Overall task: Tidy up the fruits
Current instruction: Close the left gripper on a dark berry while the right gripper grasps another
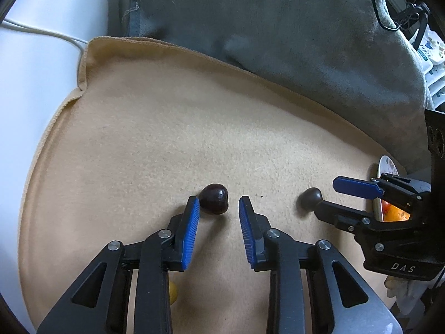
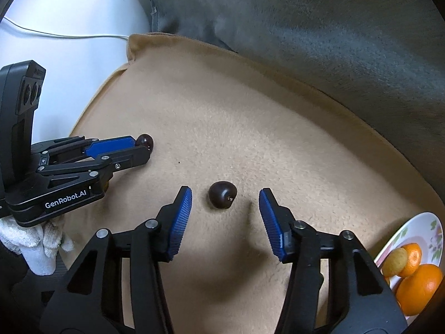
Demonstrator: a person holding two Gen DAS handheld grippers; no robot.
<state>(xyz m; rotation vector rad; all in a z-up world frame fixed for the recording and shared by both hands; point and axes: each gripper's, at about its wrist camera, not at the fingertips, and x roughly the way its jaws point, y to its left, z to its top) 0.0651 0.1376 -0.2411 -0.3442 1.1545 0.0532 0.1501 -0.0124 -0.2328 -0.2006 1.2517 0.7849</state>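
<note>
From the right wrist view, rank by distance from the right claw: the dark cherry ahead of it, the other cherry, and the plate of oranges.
1. Dark round cherry, just ahead between the open right claw's fingers.
2. White floral plate of oranges, low right.
3. Second dark cherry, far left at the left claw's tips.

My right gripper (image 2: 225,204) hangs spread around a dark cherry (image 2: 222,199) on the tan blanket (image 2: 250,128). My left gripper (image 2: 140,146) touches another cherry (image 2: 146,140). Oranges (image 2: 420,289) fill a plate (image 2: 411,225).

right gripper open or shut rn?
Open. The right gripper has its blue fingers spread wide either side of a dark cherry on the beige cloth, neither touching it.
</note>
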